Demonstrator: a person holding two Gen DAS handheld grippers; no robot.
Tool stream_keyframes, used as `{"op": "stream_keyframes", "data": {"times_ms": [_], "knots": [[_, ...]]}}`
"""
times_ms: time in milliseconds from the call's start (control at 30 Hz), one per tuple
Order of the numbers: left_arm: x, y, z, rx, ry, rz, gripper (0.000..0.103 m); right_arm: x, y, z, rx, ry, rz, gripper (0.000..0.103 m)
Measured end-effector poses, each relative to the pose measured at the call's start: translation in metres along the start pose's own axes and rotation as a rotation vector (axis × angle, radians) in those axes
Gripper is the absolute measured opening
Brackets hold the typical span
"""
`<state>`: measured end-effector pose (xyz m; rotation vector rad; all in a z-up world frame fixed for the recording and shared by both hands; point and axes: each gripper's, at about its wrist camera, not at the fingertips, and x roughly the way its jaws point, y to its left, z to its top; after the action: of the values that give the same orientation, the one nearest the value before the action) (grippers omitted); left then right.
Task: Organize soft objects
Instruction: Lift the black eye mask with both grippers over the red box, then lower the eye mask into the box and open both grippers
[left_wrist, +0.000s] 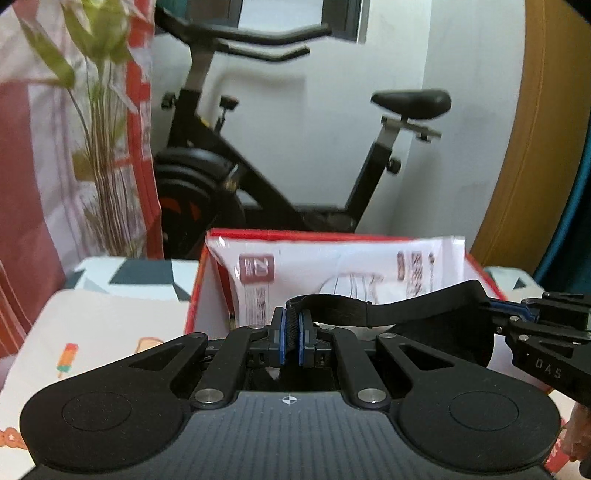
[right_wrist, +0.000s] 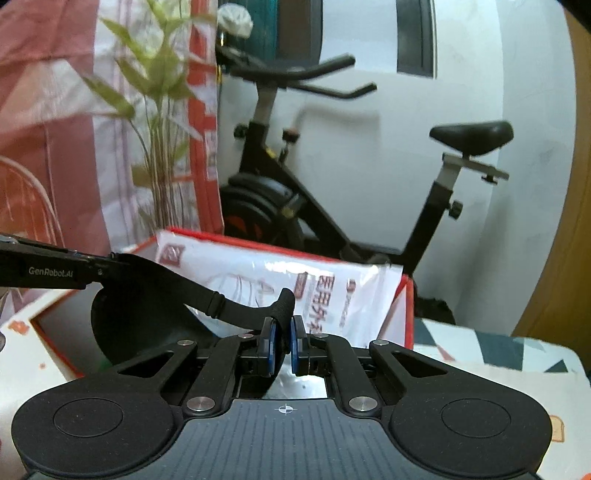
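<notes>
Bedside, exercise bike (left_wrist: 280, 155) behind: black eye mask (left_wrist: 443, 314) stretched above red box (left_wrist: 192, 295).
Left gripper (left_wrist: 291, 328) and right gripper (right_wrist: 281, 341) pinch its strap ends; next, probably lower it in at 12 o'clock.

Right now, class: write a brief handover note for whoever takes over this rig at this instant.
Left tool: shut on the strap of the black mask.
Right tool: shut on the same mask.
The mask hangs between both tools, above the open red box, which holds a white packet.
Done: mask gripped and held over the box.
Left: probably lower it in and open both tools.
</notes>
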<state>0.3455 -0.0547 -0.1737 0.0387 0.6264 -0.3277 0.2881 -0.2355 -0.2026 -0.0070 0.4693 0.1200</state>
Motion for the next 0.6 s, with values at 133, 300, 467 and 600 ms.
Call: {"op": "stream_keyframes", "data": {"times_ms": [133,300,467,600], "knots": [[0.012,0.005,-0.005,0.011,0.043,-0.004,0.007,0.018,0.000,-0.006,0.006,0.063,-0.007,0.007],[0.023,0.009,-0.007,0.020,0.078,-0.005,0.007,0.030,0.000,-0.014,0.009,0.112,-0.001,0.007],[0.028,0.008,-0.007,0.031,0.098,-0.014,0.008,0.034,-0.002,-0.016,0.014,0.133,0.002,0.007],[0.031,0.010,-0.006,0.037,0.113,-0.009,0.009,0.036,-0.002,-0.016,0.004,0.143,-0.006,0.009]]}}
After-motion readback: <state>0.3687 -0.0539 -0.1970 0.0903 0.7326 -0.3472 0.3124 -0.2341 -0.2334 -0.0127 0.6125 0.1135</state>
